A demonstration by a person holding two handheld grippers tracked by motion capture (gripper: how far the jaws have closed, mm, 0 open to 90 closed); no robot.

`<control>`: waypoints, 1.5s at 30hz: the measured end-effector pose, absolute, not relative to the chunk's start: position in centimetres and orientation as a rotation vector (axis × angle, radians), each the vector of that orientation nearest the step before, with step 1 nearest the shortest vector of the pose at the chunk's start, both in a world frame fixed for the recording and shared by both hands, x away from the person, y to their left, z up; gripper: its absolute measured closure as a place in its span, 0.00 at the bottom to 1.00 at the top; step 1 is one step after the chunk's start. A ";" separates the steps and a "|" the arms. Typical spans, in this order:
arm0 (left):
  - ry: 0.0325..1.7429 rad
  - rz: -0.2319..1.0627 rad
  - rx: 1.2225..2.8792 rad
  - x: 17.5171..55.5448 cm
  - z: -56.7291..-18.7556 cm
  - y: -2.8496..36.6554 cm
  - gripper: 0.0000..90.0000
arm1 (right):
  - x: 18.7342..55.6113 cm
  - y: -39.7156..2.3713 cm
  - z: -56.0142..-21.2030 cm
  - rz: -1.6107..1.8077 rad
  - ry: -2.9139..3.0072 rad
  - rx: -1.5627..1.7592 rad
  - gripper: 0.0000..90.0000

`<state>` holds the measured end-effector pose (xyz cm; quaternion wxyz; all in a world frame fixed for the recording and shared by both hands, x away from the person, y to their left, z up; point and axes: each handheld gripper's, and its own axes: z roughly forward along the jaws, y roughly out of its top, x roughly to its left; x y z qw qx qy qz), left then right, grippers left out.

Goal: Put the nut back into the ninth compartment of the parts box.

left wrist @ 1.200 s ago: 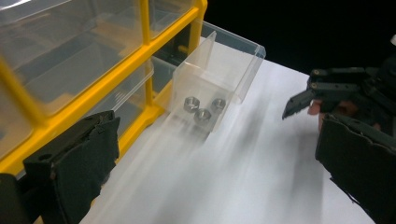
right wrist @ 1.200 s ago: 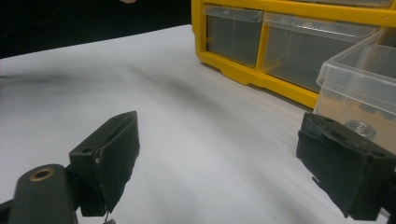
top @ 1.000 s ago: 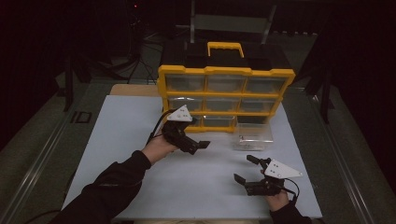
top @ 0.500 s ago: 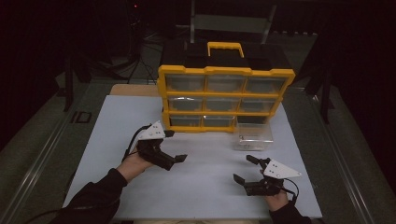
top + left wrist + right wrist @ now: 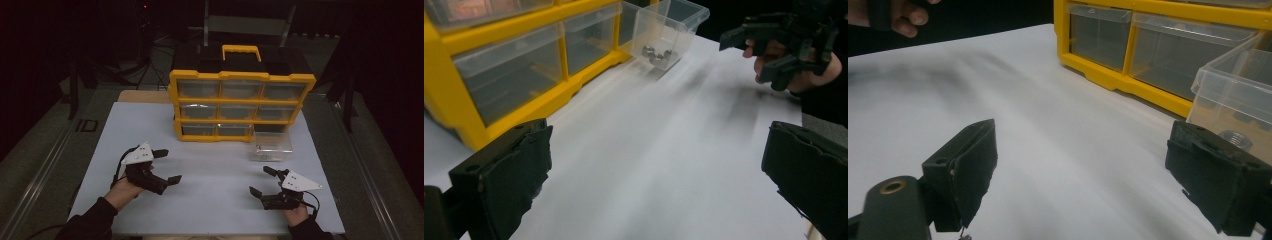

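clear drawer (image 5: 270, 145) pulled out, ahead of right tongs (image 5: 262, 182), nearer than left tongs (image 5: 167, 165) | long axis toward yellow cabinet (image 5: 240, 105) | both tongs spread, empty

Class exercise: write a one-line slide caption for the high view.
Two open hand-held grippers, left and right, hover over a white table before a yellow drawer organizer and clear bin.

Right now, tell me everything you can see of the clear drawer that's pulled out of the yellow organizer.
The clear drawer is a small open-topped bin of see-through plastic with a rim that flares outward. It sits upright on the white table sheet, right in front of the yellow organizer's empty bottom-right slot. A few small metal nuts lie on its floor. Neither hand-held gripper touches it; the right hand-held gripper is the nearer.
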<state>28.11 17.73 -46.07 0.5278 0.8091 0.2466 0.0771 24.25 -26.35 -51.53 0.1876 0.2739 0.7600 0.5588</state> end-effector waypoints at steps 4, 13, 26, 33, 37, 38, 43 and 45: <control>0.635 0.190 1.922 27.3 -46.9 18.9 0.00 | 24.3 -26.3 -51.5 1.572 2.141 0.768 0.15; 0.718 0.214 1.922 26.0 -49.1 21.4 0.00 | 24.3 -26.2 -51.6 1.571 2.143 0.767 0.15; 0.809 0.252 1.906 25.0 -50.9 23.9 0.00 | 24.3 -26.2 -51.6 1.571 2.150 0.768 0.15; 0.846 0.281 1.904 24.6 -51.8 24.7 0.00 | 24.3 -26.2 -51.7 1.570 2.153 0.771 0.15; 0.867 0.284 1.892 24.7 -52.1 25.1 0.00 | 24.3 -26.2 -51.7 1.571 2.152 0.771 0.15; 0.872 0.280 1.881 24.7 -52.2 25.3 0.00 | 24.3 -26.2 -51.7 1.570 2.150 0.770 0.15; 0.876 0.310 1.876 24.6 -52.2 25.4 0.00 | 24.4 -26.2 -51.7 1.568 2.155 0.776 0.15; 0.883 0.315 1.883 24.6 -52.4 25.3 0.00 | 24.4 -26.2 -51.7 1.565 2.156 0.774 0.15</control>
